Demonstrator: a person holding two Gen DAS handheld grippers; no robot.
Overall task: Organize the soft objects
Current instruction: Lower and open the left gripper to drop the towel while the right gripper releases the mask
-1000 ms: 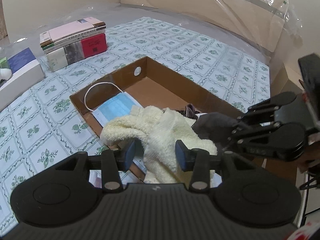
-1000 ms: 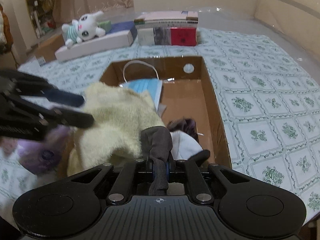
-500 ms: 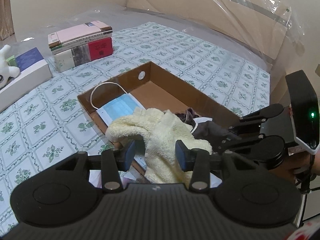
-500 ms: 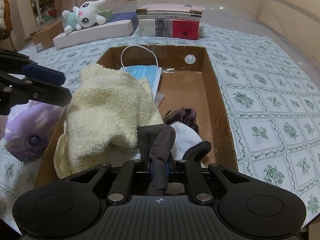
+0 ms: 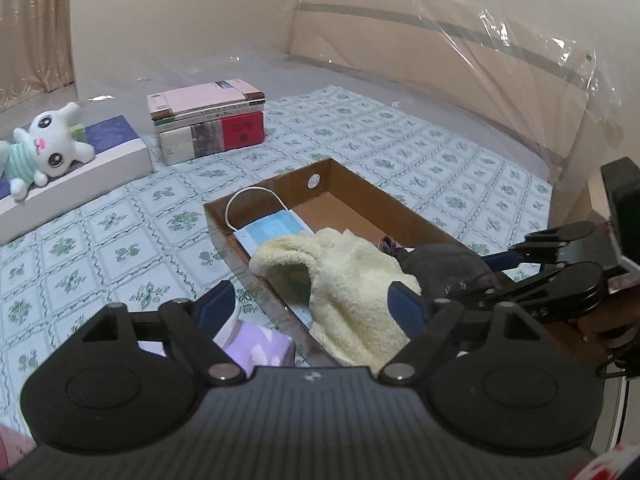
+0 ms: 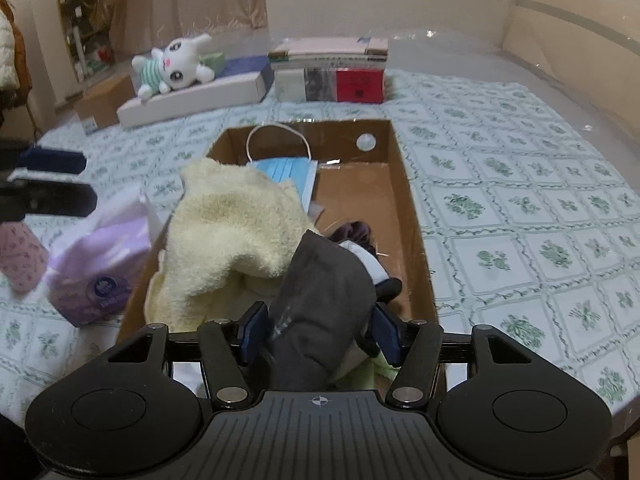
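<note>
Both sets of jaws are opening. The left gripper is released and holds nothing. The right gripper straddles the grey cloth at the cardboard box's near end. Risk — the cloth snags a pad and drags out; the yellow towel, draped over the rim, slides off.

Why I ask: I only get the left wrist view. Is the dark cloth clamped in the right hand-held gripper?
Observer: No. The right hand-held gripper is opening; the dark cloth sits between its pads, and they no longer seem to squeeze it.
Operator: What lies under that cloth?
Observer: A white cloth peeks out beneath it, inside the cardboard box, next to the yellow towel.
</note>
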